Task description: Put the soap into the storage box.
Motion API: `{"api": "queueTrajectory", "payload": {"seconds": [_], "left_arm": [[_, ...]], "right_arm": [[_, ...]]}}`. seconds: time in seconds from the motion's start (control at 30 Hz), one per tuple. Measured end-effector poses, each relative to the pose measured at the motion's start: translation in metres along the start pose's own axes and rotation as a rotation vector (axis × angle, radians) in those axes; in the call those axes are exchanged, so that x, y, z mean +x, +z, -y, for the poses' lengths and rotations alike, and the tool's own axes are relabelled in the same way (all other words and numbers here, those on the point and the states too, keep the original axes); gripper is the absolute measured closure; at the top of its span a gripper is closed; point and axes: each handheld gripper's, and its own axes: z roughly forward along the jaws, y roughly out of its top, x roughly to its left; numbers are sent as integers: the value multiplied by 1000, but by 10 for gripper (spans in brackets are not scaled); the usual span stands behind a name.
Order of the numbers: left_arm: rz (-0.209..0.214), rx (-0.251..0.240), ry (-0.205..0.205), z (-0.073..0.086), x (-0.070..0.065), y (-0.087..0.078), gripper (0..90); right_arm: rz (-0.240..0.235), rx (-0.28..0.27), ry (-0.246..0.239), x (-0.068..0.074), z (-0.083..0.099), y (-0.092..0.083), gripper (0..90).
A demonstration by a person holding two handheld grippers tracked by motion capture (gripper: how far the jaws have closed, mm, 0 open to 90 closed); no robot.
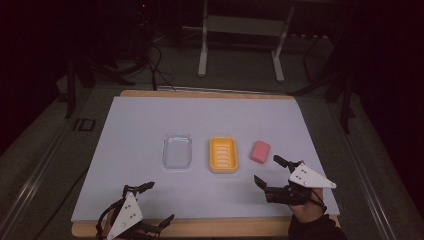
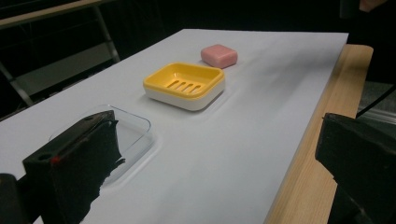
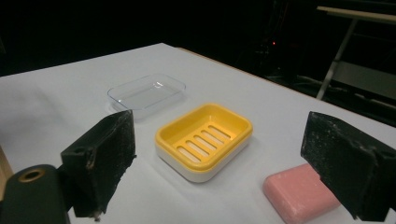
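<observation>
Centre frame, a clear lid (image 1: 177,150), yellow dish (image 1: 223,154) and pink soap (image 1: 260,151) sit in a row; no writing is legible. Left gripper (image 1: 155,203) lower left and right gripper (image 1: 268,172) lower right both gape, empty.

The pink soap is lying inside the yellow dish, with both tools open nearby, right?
Not quite. The pink soap lies on the white mat beside the yellow dish, not inside it; the dish is empty, as the high view shows. Both the left tool and right tool are indeed open.
</observation>
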Motion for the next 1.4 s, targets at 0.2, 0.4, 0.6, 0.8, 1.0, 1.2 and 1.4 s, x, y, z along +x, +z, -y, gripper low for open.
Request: {"api": "queueTrajectory", "payload": {"seconds": [0.2,0.4,0.6,0.8,1.0,1.2,1.4], "left_arm": [[19,-70,-46,-1,3,-5,5],[40,-138,-85,-2,7,-10,5],[37,-149,-70,-3,5,-12,5],[28,-137,-56,-3,4,-11,5],[23,-120,-44,-3,3,-10,5],[19,-109,-32,-3,2,-10,5],[17,-97,-26,-3,1,-9,5]], "right_arm": [[-47,-19,-90,1,-4,2,151],[-29,0,-99,1,-4,6,139],[-26,-9,-106,1,-7,5,139],[-32,13,-135,1,-10,8,151],[-14,37,-179,0,-15,14,173],[-15,91,-165,-5,-19,19,174],[65,122,-100,-12,-15,20,180]]}}
